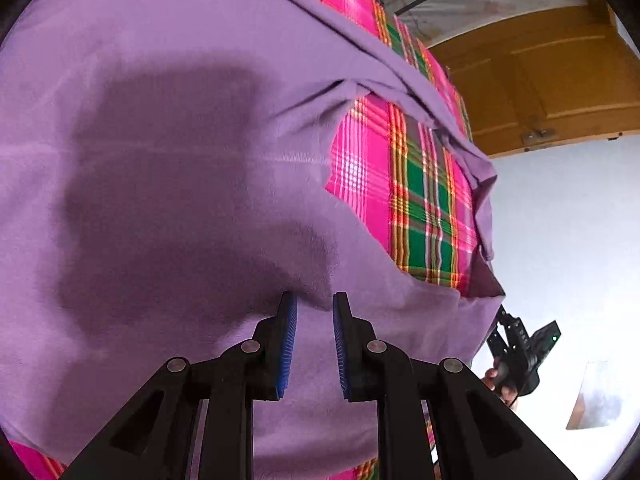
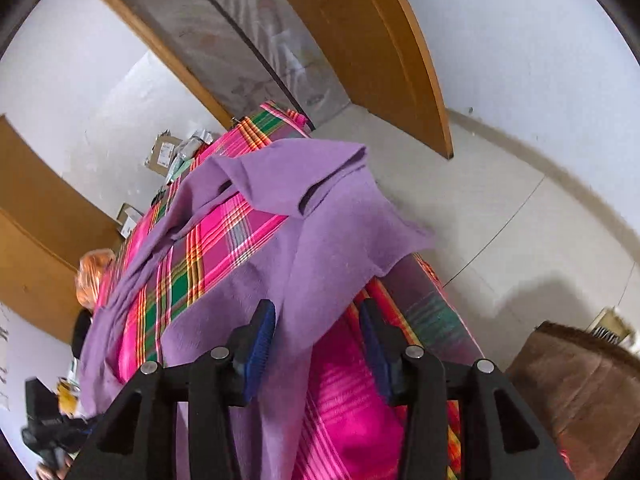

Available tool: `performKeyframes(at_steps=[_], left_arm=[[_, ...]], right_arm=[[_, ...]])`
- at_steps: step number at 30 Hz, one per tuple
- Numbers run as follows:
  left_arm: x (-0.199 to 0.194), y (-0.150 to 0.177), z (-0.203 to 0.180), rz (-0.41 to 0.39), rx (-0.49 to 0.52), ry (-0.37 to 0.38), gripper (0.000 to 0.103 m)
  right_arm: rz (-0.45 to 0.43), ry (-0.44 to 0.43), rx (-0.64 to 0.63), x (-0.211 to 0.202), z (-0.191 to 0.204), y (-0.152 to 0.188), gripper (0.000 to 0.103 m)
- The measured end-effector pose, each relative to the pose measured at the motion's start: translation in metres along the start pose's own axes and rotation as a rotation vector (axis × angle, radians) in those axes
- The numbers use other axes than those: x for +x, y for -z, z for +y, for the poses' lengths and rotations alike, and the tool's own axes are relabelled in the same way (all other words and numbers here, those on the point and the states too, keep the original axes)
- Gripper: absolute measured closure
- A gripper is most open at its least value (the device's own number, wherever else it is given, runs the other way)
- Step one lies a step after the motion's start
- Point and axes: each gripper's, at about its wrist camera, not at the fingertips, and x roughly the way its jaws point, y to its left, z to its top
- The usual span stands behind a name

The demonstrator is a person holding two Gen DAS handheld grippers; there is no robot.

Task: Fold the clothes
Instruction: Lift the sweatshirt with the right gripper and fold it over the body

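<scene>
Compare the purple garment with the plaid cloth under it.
The purple garment is one plain colour; the plaid cloth is striped pink, green and orange. The purple garment lies on top, creased, with folded edges, while the plaid cloth lies spread beneath it. In the right wrist view the purple garment overhangs the edge of the plaid cloth. Both are fabric.

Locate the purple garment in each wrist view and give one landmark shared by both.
Left wrist: purple garment fills the left and centre, under the open left tool.
Right wrist: purple garment lies centre, beyond the open right tool.
Shared landmark: pink plaid cloth.
</scene>
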Motion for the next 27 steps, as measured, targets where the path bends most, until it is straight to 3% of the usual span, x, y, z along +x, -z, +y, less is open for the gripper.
performKeyframes(at_steps=[1, 4, 7, 15, 27], left_arm=[[0.003, 0.000, -0.001, 0.004, -0.001, -0.002, 0.086], [0.009, 0.000, -0.004, 0.013, -0.005, -0.004, 0.086], [0.011, 0.000, -0.005, 0.012, -0.012, -0.005, 0.086], [0.012, 0.004, -0.007, 0.003, -0.025, -0.006, 0.086], [0.012, 0.023, -0.007, 0.008, -0.022, 0.016, 0.086]], right_arm=[[-0.002, -0.007, 0.009, 0.002, -0.002, -0.001, 0.060], [-0.020, -0.011, 0.027, 0.006, -0.008, -0.003, 0.091], [-0.057, 0.008, 0.010, -0.002, -0.010, -0.003, 0.098], [-0.180, 0.049, 0.031, -0.051, -0.029, 0.005, 0.099], [-0.244, 0.095, 0.100, -0.100, -0.066, 0.039, 0.099]])
